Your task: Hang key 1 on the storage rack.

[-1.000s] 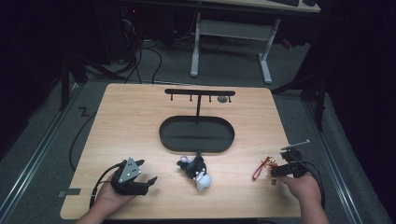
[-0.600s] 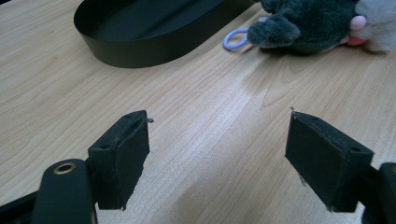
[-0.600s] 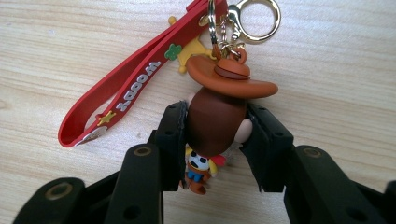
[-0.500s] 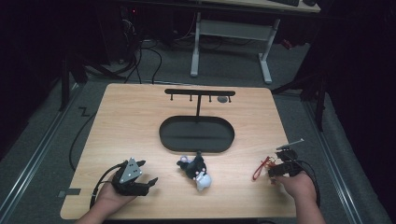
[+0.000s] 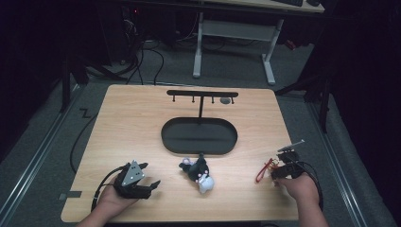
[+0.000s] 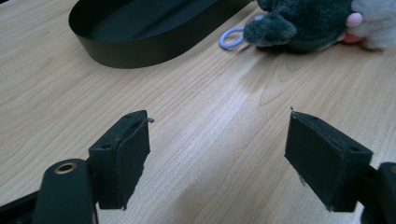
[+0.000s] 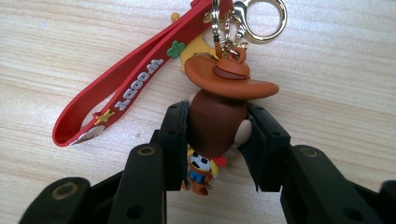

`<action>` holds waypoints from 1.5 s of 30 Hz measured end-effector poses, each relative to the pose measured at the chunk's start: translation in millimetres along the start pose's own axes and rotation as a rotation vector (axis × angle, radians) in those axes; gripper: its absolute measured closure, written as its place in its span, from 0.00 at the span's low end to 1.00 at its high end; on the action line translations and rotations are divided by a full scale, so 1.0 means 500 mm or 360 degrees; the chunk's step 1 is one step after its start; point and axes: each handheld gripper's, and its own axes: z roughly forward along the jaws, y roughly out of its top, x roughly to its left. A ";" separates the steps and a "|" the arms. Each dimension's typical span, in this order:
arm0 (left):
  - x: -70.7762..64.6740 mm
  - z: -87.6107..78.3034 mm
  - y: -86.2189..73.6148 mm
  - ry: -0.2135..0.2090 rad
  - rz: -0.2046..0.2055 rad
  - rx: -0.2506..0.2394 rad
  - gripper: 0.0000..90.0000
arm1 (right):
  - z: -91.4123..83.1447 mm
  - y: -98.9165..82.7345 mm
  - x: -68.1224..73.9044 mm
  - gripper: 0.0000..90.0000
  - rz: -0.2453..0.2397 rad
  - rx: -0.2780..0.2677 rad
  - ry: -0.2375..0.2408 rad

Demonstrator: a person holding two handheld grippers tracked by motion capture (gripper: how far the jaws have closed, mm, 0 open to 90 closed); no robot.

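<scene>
Surface (image 5: 142, 123) of pale wood carries all items in the high view. Right gripper (image 5: 282, 171) sits at the near right, held by a hand (image 5: 299, 188), with its jaws pinched on a keychain figure (image 5: 278, 166) whose red strap (image 5: 261, 172) trails off to the gripper's left across the wood. Left gripper (image 5: 150, 185) rests at the near left in the other hand (image 5: 113, 201), jaws spread with nothing between them. Between the two grippers lies a plush toy (image 5: 197, 171), grey and white, well apart from both. Beyond the toy, farther from both grippers, stands a black oval tray (image 5: 169, 137) with a T-shaped hook stand (image 5: 202, 94) rising behind it.

Left gripper view: the two black jaws stand wide apart over bare wood grain. The plush toy (image 6: 308, 23) lies ahead and toward the right jaw, with a pale blue ring (image 6: 229, 38) at its near end. The tray (image 6: 140, 49) wall curves ahead toward the left jaw.

Right gripper view: the jaws have just been closing and now press on either side of the figure's (image 7: 215, 122) brown head, under its brown hat (image 7: 229, 79). Small legs show below, between the jaws. The red strap (image 7: 116, 102), lettered WOODY, loops out ahead and to the left, lying flat. A gold clasp and ring (image 7: 252, 18) join strap and figure just beyond the hat.
</scene>
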 end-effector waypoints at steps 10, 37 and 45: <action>0.000 0.000 0.000 0.0002 -0.0002 0.0001 0.25 | -0.031 -0.001 0.015 0.71 -0.0081 -0.0010 0.0000; -0.004 -0.006 0.007 -0.0017 -0.0005 -0.0045 0.26 | -0.245 0.040 0.128 0.72 -0.0355 -0.0127 0.0031; -0.001 -0.006 0.006 -0.0031 -0.0017 -0.0045 0.26 | -0.297 0.068 0.167 0.72 -0.0409 -0.0160 0.0068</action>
